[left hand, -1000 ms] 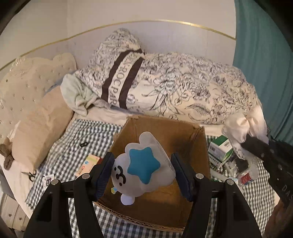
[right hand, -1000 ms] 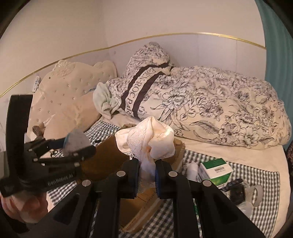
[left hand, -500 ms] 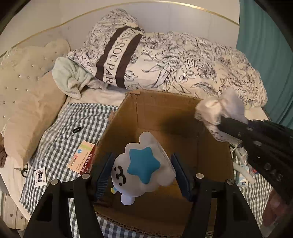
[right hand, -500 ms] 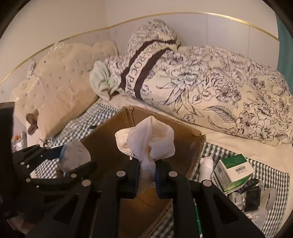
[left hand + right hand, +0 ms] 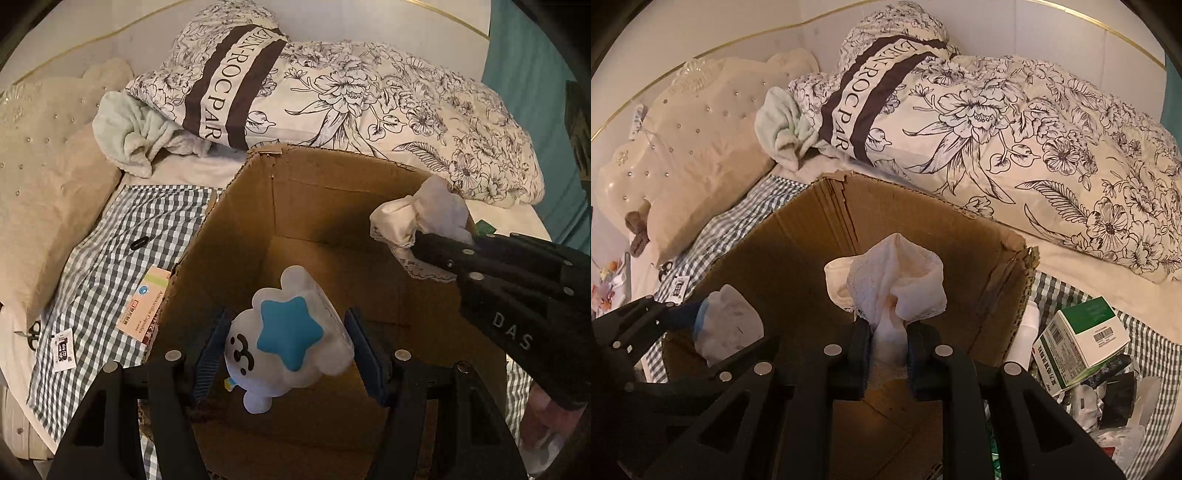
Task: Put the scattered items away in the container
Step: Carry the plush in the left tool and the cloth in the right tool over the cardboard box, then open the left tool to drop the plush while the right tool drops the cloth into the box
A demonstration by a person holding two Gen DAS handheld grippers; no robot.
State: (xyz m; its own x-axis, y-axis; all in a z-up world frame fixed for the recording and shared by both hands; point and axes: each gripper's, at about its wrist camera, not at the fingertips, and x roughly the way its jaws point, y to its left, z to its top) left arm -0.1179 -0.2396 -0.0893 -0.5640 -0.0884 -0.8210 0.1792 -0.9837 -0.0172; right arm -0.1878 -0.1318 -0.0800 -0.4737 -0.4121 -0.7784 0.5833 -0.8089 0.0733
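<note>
An open cardboard box [image 5: 332, 192] stands on the checked bed cover; it also shows in the right wrist view [image 5: 923, 221]. My left gripper [image 5: 288, 350] is shut on a white bear-shaped toy with a blue star [image 5: 288, 332] and holds it over the box's inside. My right gripper [image 5: 888, 343] is shut on a bunched white lace cloth [image 5: 886, 280], also over the box. The right gripper and cloth [image 5: 417, 218] show at the right in the left wrist view. The toy [image 5: 727, 325] shows at the left in the right wrist view.
A pink medicine box [image 5: 144, 310], a black clip [image 5: 138, 243], a small tag [image 5: 62, 349] and scissors [image 5: 33, 332] lie left of the box. A green-white carton [image 5: 1082, 343], a white bottle [image 5: 1027, 332] and mixed clutter lie right. Floral duvet [image 5: 369, 96] and pillows behind.
Both grippers have moved forward and down over the box with their loads. The box now fills more of both views.
</note>
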